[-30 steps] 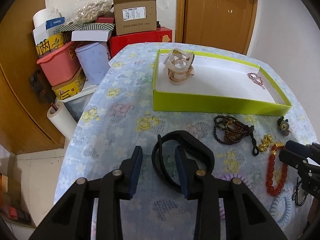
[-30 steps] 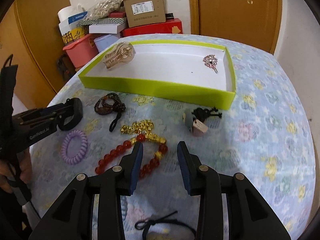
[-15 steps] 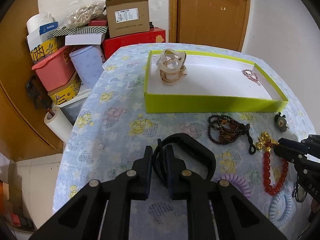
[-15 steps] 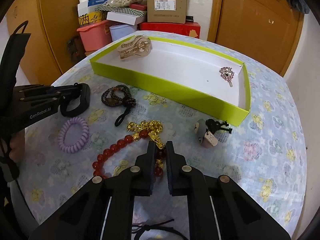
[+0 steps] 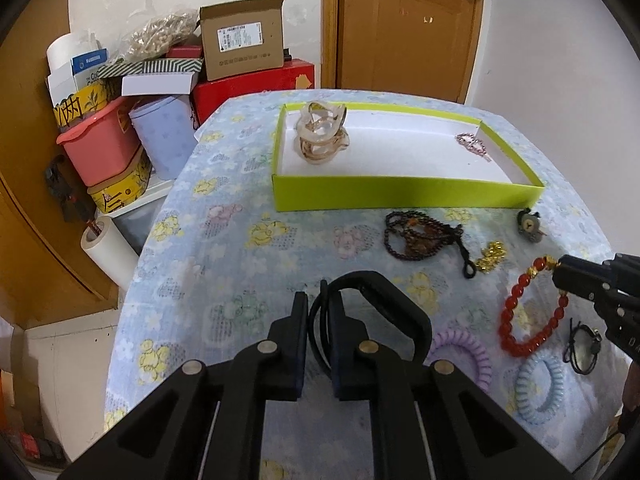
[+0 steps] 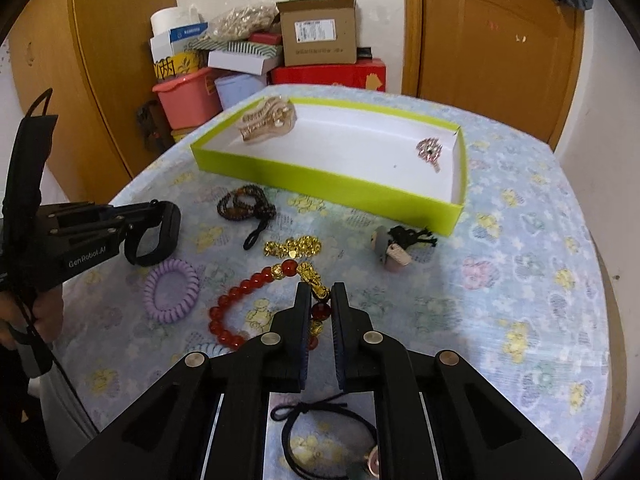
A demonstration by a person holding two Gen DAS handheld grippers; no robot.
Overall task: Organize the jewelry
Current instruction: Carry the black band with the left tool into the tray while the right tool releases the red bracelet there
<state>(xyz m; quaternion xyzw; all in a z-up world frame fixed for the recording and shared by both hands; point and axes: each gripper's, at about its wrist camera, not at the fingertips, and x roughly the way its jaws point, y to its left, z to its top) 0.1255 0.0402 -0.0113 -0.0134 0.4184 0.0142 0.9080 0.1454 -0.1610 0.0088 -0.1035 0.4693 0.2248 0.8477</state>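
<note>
Jewelry is scattered over the floral tablecloth [image 6: 520,264] in front of the green tray [image 6: 320,178], and both grippers have just closed at once! A second ago the left gripper [image 5: 318,312] stood wide around the black band [image 5: 384,300]; now its jaws have pinched in on the band's thin edge, with only a narrow gap left between them. Same story on the other side: the right gripper [image 6: 321,304], open a moment back, has clamped down on the red bead bracelet [image 6: 240,308] right by its gold charm [image 6: 310,272], a bead and gold spacer showing between the fingers. Two grasps look secured, so by my read the next phase is the lift and carry to the tray. In there already, a tan hair claw [image 6: 268,120] sits at the left end and a pink brooch [image 6: 429,150] near the right wall, with plenty of white floor between. Left outside on the cloth: the dark bead strand [image 6: 244,204], the gold chain [image 6: 292,247], a purple coil tie [image 6: 172,290], a blue coil tie [image 5: 538,388], a black elastic [image 6: 324,436] under the right gripper, and a small charm [image 6: 394,250] just beside the tray's front wall. The bracelet is loose and will dangle when raised, so it may swing or drag the gold chain lying close to it.
</note>
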